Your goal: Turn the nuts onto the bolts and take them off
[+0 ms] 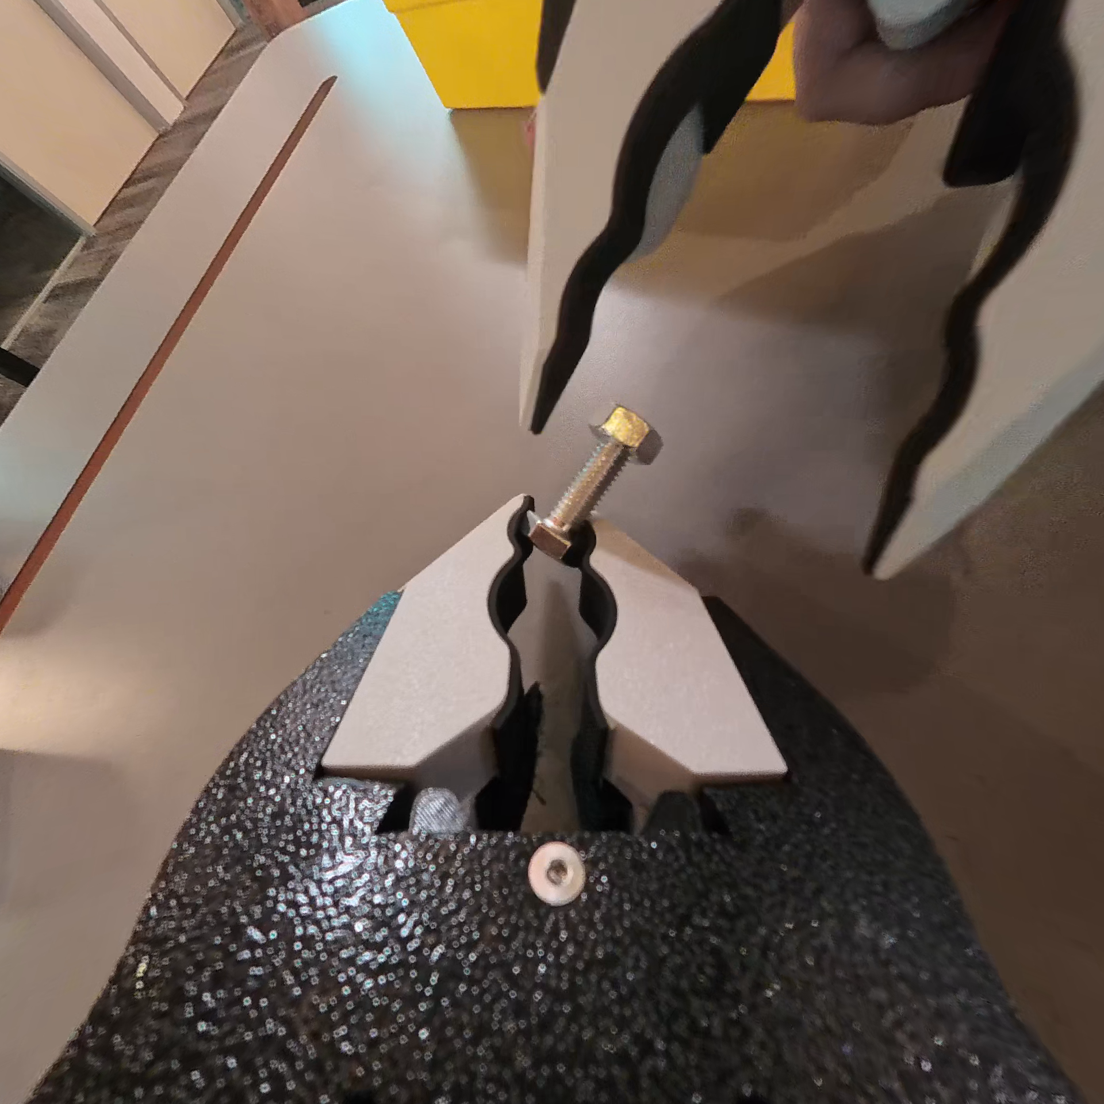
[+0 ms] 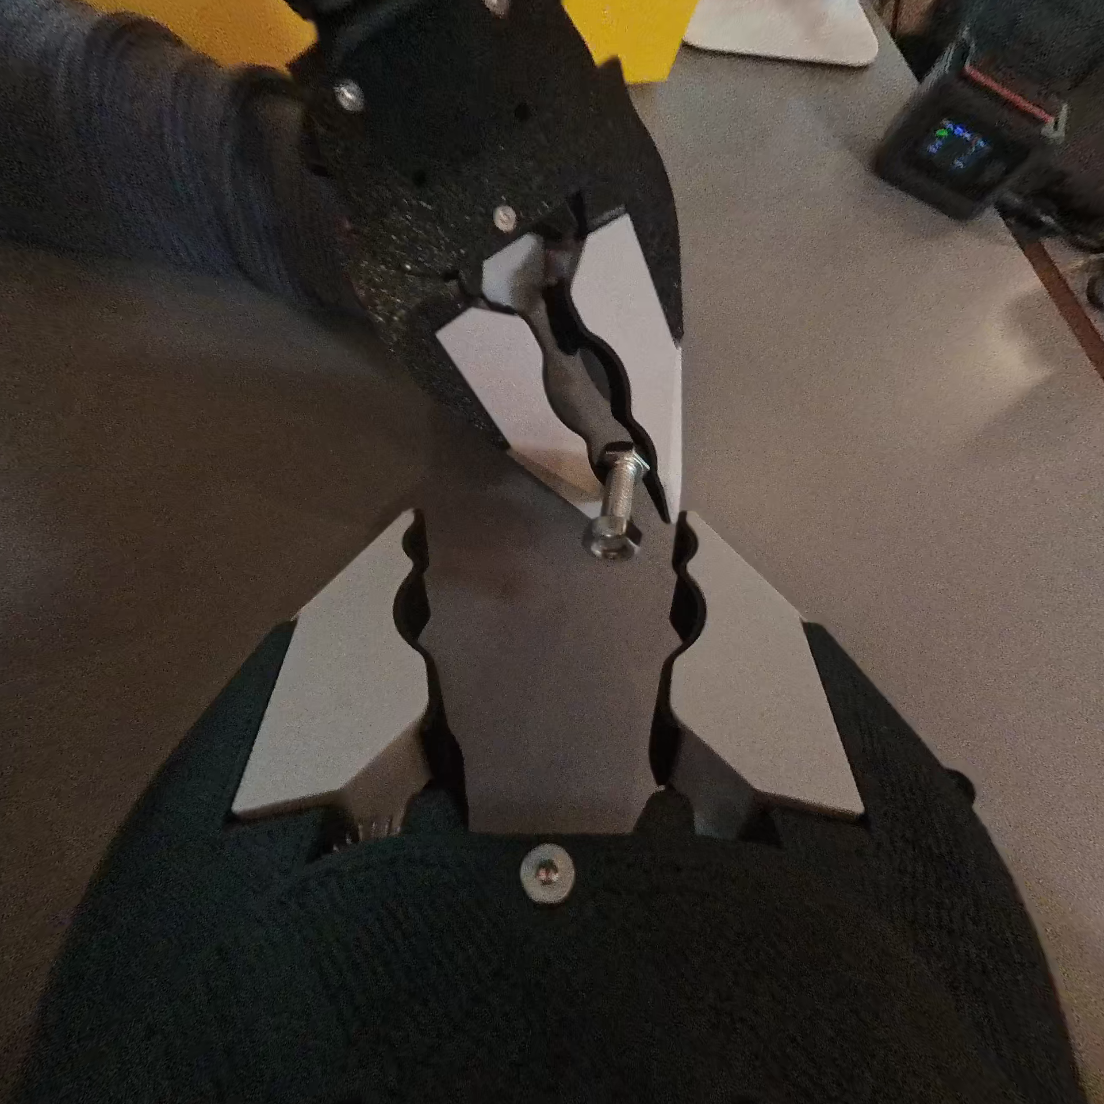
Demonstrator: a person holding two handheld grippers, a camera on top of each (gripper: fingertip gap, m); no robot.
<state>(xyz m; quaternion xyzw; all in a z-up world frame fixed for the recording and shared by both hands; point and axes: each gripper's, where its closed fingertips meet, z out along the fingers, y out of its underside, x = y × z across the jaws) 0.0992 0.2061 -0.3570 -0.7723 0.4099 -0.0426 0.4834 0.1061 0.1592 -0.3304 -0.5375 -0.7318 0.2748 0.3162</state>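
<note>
A silver bolt with a hex head sticks out of a hex nut. My left gripper is shut on the nut and holds both above the grey table. My right gripper is open, its fingertips either side of the bolt head and apart from it. In the right wrist view the right gripper is open and empty, with the bolt head between its tips. The left gripper grips the nut there.
A yellow box stands at the table's far side and also shows in the right wrist view. A black device with a small lit screen sits at the right near the table's brown edge. A dark sleeve lies at the left. Across from one pair of fingers to the other is roughly 6 cm.
</note>
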